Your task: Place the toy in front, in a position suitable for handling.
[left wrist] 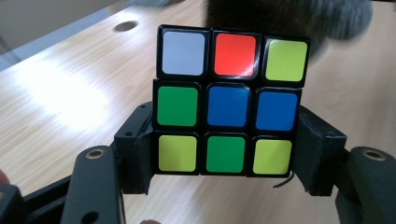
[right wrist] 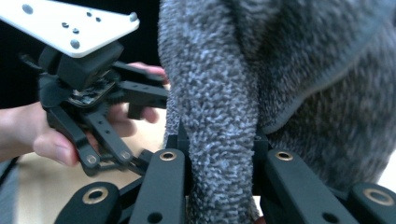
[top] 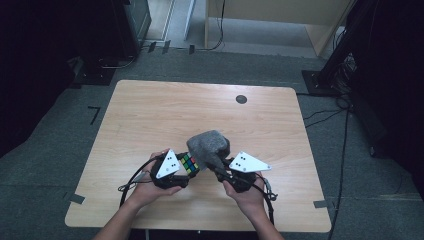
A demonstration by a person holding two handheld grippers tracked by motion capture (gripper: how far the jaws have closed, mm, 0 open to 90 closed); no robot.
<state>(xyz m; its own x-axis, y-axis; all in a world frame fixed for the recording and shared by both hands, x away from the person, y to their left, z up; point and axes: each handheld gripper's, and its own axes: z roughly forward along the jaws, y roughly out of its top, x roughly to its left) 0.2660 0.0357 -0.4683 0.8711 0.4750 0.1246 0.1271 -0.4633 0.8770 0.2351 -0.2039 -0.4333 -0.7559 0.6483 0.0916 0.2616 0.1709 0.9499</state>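
Cube (left wrist: 229,100) and cloth (top: 209,146) are the two things in hand, and the puzzle cube serves as the landmark. It sits low on the near half of the wooden table (top: 150,115), raised off the surface by the left gripper (left wrist: 229,163), whose two black jaws clamp its bottom row of coloured squares from either side. In the left gripper view the jaws press flat against the cube's side faces, leaving the upper two rows free; that low grip probably keeps most of the faces open for wiping or covering. The face towards that camera shows white, red and yellow-green on top, green and two blues in the middle, and yellow-green, green, yellow-green below.

Just to the right of the cube and slightly beyond it, the grey fuzzy cloth hangs bunched up, lifted clear of the table. The right gripper (right wrist: 219,186) has its jaws pressed together on a thick fold of it, which stands like a column between the pads in the right gripper view, the rest billowing behind. From above, the cloth's edge appears to meet or overlap the cube's right side; whether they truly touch I cannot tell.

Holding the cube steady in one hand and the cloth pinched in the other suggests that the cloth is meant to go onto or over the cube.
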